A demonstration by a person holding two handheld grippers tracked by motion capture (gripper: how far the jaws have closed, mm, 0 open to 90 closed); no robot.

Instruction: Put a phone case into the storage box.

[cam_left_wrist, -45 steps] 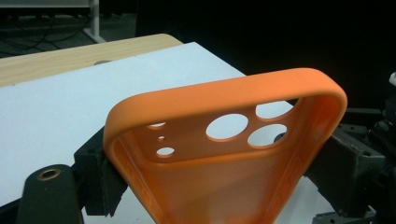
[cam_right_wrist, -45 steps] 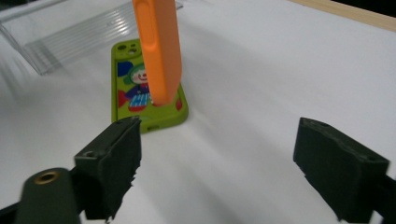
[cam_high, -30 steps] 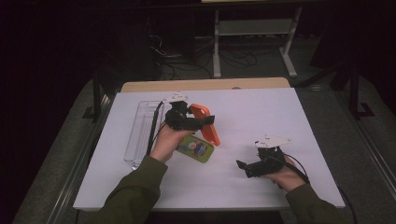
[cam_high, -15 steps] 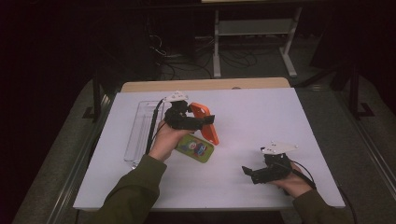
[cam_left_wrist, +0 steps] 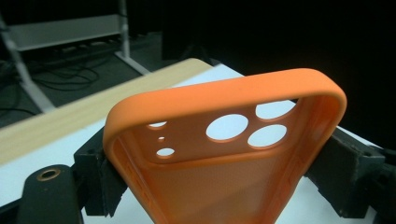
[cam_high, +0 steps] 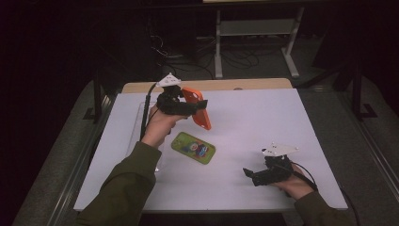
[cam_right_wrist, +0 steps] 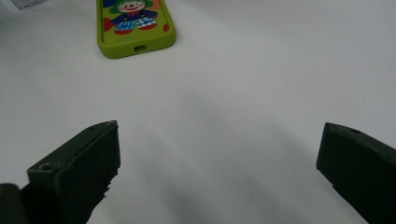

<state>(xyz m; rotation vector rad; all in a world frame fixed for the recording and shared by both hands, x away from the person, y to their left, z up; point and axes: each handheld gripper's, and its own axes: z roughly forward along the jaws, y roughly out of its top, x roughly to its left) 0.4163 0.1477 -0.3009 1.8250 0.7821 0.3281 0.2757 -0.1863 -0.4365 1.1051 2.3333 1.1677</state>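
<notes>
A: Dark room, a white table (cam_high: 263, 122) under the lamp, metal shelving at twelve o'clock. What's the left gripper (cam_high: 181, 107) doing?

B: It's clamped across the sides of an orange phone case (cam_high: 197, 107), held above the table, probably so the open shell faces out. Camera holes (cam_left_wrist: 227, 127) show.

A: And the right gripper (cam_high: 256, 175)?

B: At five o'clock, low, jaws wide apart, nothing between them.

A: Any writing?

B: None readable. The green case (cam_high: 193, 147) at the centre carries a clown picture (cam_right_wrist: 132, 14). A clear tray (cam_high: 141, 123) sits at nine o'clock.
</notes>
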